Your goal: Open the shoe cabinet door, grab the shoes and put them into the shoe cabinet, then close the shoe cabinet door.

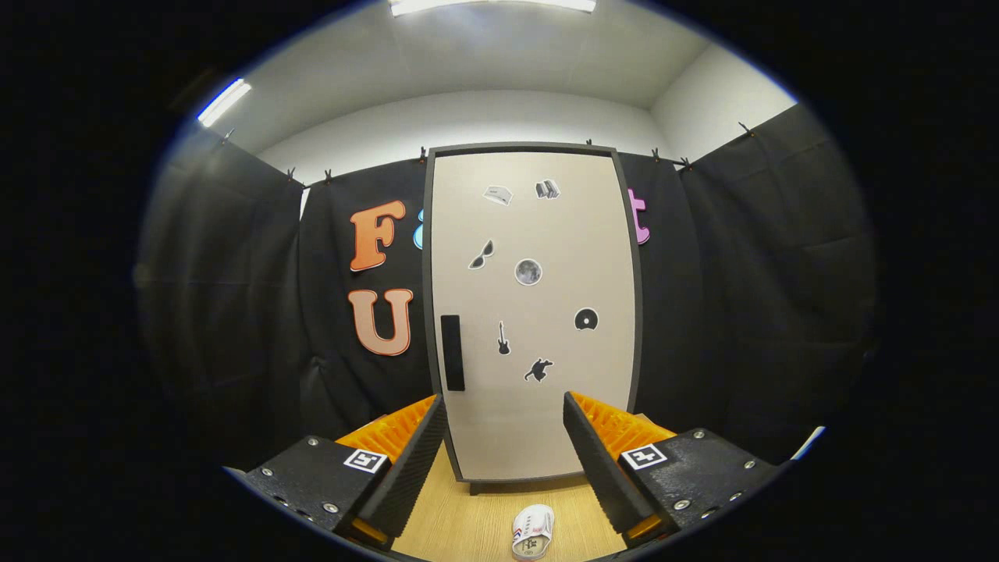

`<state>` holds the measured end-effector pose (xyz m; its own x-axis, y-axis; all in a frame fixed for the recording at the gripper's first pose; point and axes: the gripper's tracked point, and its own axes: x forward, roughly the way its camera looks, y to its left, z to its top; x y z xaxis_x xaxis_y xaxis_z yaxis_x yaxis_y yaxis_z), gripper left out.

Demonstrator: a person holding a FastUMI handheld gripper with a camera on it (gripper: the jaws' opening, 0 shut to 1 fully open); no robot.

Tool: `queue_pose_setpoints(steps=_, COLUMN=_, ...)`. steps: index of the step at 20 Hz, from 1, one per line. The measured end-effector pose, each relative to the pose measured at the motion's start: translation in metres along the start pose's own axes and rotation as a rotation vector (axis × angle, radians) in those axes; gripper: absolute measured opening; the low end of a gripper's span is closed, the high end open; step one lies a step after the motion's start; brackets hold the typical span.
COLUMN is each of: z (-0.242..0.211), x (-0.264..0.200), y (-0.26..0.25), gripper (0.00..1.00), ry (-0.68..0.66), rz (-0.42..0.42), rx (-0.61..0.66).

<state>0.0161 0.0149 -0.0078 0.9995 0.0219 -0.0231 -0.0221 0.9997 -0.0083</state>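
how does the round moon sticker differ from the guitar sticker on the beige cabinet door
The round grey moon sticker sits higher on the beige shoe cabinet door than the black guitar sticker, which lies lower, nearer the black door handle. The moon is a wide disc; the guitar is a thin upright shape. The moon is pale grey, the guitar dark. Both lie flat on the closed door, beyond the open gripper.

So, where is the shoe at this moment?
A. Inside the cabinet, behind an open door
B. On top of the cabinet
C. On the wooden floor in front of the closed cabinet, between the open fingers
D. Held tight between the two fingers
C: the shoe lies on the floor before the cabinet, whose door is shut, and the gripper is open with its fingers apart, touching nothing.
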Motion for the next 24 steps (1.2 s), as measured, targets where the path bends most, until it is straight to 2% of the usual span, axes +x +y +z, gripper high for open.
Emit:
queue_pose_setpoints(steps=12, z=-0.006, x=0.071, y=0.046, gripper=0.94, ry=0.011, rz=0.064, rx=-0.023)
queue_pose_setpoints(steps=24, z=-0.040, x=0.181, y=0.083, gripper=0.93, ry=0.093, rz=0.088, rx=-0.017)
